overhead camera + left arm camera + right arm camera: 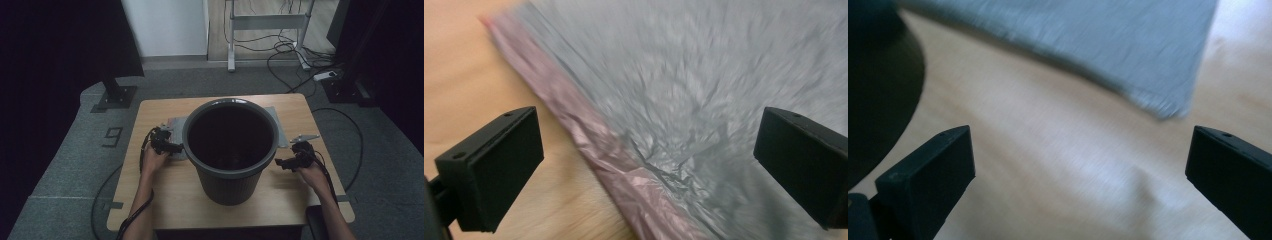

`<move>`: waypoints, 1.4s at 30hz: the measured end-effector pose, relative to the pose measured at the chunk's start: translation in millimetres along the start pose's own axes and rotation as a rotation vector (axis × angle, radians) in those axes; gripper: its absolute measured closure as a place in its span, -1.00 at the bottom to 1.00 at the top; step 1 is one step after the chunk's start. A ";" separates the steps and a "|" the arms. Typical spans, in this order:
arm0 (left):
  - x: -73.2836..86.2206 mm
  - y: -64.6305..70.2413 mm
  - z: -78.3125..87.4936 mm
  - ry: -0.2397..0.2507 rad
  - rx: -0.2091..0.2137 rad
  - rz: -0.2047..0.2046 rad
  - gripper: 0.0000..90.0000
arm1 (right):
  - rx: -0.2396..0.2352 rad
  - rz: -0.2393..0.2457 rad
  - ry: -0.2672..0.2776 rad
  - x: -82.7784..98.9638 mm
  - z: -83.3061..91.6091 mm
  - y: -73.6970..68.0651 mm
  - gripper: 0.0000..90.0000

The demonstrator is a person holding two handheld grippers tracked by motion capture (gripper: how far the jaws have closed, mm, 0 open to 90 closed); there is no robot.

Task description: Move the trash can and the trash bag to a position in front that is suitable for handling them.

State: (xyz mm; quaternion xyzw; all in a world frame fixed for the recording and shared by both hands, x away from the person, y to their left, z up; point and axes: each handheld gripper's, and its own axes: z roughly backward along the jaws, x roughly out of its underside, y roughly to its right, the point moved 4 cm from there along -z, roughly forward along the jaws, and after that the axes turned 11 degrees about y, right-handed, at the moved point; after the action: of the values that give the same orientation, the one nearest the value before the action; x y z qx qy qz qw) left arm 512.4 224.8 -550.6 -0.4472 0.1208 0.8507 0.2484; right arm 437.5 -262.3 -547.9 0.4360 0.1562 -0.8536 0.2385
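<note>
Wooden table, light in colour, standing on grey carpet. At its middle, upright, a large dark grey bin with ribbed wall and wide rim, dark inside. Under and behind the bin, flat on the table, a grey plastic bag, its corners showing at both sides of the bin; seen close in the left gripper view, wrinkled, with a pinkish edge lying across the wood.

Left gripper held just beside the bin's left rim, above the bag's left part; jaws spread wide, released, nothing between them but the bag surface below. Right gripper near the bin's right side, low over bare wood, also opened wide and empty, the bag's corner a little ahead of it.
</note>
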 end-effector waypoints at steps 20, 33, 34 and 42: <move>78.5 22.2 81.8 -0.037 -0.093 0.030 -1.00 | 0.263 -0.043 -0.050 -19.6 -74.1 65.3 -1.00; 84.2 26.5 74.9 -0.067 -0.022 0.051 -1.00 | 0.182 -0.069 -0.089 31.5 -7.7 21.6 -1.00; 84.2 26.5 74.9 -0.067 -0.022 0.051 -1.00 | 0.182 -0.069 -0.089 31.5 -7.7 21.6 -1.00; 83.2 27.1 73.4 -0.069 -0.018 0.050 -1.00 | 0.157 -0.047 -0.050 11.8 3.8 20.8 -0.99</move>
State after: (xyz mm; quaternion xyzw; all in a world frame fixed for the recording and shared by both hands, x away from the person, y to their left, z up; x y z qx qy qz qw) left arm 406.9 259.4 -577.4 -0.4169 0.1155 0.8725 0.2271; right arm 440.3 -284.8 -556.6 0.4280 0.0931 -0.8792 0.1875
